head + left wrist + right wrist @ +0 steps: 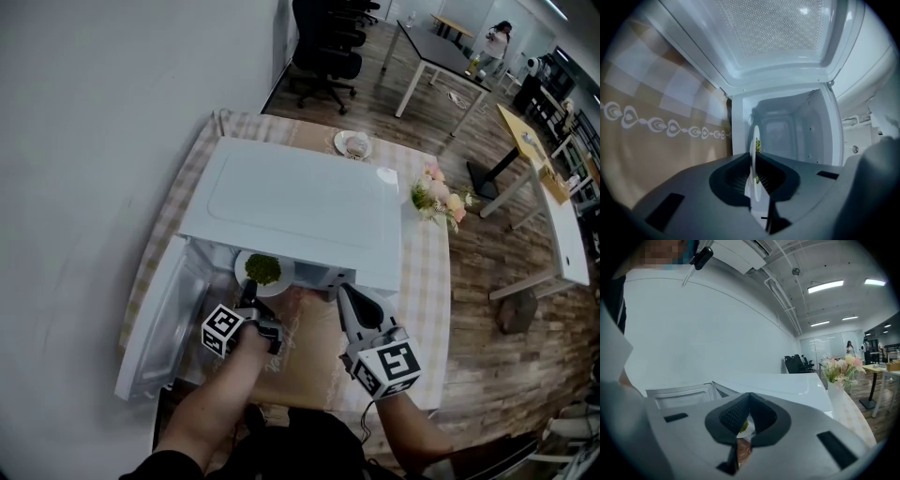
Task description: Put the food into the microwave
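A white plate (281, 279) bearing green food (262, 269) sits at the mouth of the white microwave (300, 202), whose door (164, 323) swings open to the left. My left gripper (249, 298) is shut on the plate's near rim. In the left gripper view the plate (753, 140) stands edge-on between the jaws of my left gripper (753, 161), with the food (758, 145) beside it and the empty cavity (787, 131) behind. My right gripper (345, 292) hovers by the microwave's front right, shut and empty; in its own view my right gripper (750, 397) shows its tips meeting.
The microwave stands on a checkered tablecloth (427, 281). A small second plate (353, 144) lies behind it, and a vase of flowers (436, 200) stands at its right. A wall is at the left. Desks and office chairs (328, 47) fill the room beyond.
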`<state>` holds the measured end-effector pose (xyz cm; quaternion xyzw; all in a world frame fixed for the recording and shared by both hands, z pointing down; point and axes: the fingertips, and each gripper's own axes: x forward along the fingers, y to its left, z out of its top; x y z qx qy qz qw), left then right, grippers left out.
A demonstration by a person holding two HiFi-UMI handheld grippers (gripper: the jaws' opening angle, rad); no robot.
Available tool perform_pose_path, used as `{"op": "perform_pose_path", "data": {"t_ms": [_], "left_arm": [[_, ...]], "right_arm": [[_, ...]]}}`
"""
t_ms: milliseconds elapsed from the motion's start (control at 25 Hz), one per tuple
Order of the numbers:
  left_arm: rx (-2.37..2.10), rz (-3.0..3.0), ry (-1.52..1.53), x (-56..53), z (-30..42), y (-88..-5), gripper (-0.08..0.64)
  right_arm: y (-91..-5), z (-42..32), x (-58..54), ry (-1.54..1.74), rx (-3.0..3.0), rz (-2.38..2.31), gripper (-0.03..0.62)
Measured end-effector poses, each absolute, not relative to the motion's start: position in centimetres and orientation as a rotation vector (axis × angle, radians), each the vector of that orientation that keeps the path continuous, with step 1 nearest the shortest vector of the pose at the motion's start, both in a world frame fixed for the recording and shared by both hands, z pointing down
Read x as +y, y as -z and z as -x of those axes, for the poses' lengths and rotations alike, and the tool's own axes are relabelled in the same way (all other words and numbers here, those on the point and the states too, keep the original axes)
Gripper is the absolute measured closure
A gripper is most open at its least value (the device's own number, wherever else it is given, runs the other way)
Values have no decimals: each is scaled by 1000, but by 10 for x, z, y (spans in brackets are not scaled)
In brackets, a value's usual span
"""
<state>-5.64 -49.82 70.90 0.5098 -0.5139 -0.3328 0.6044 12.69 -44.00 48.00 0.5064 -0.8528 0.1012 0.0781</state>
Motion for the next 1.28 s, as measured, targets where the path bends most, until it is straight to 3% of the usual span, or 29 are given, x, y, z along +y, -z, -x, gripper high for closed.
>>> {"op": "perform_pose_path", "data": {"t_ms": [200, 400, 680, 760, 840, 1280], "left_arm": [[-1187, -1239, 753, -503, 54, -705, 520], [-1206, -1327, 705, -496, 52, -696, 402], [-1261, -1364, 645, -466, 67, -698, 390], [-1306, -1424, 570, -456, 69, -699, 418], [-1334, -1509, 488, -451, 68, -697, 538], [-1452, -1972, -17, -461, 45, -687, 552]], "right_arm": [[-480, -134, -435, -325, -2527, -1538, 589], [-474, -136, -432, -321, -2591, -1572, 589], [-472, -129, -424, -303, -2592, -1560, 589], [-473, -127, -421, -311, -2586, -1561, 589], [-474, -125, -418, -320, -2587, -1555, 589], [-477, -133, -406, -308, -2583, -1572, 589]]}}
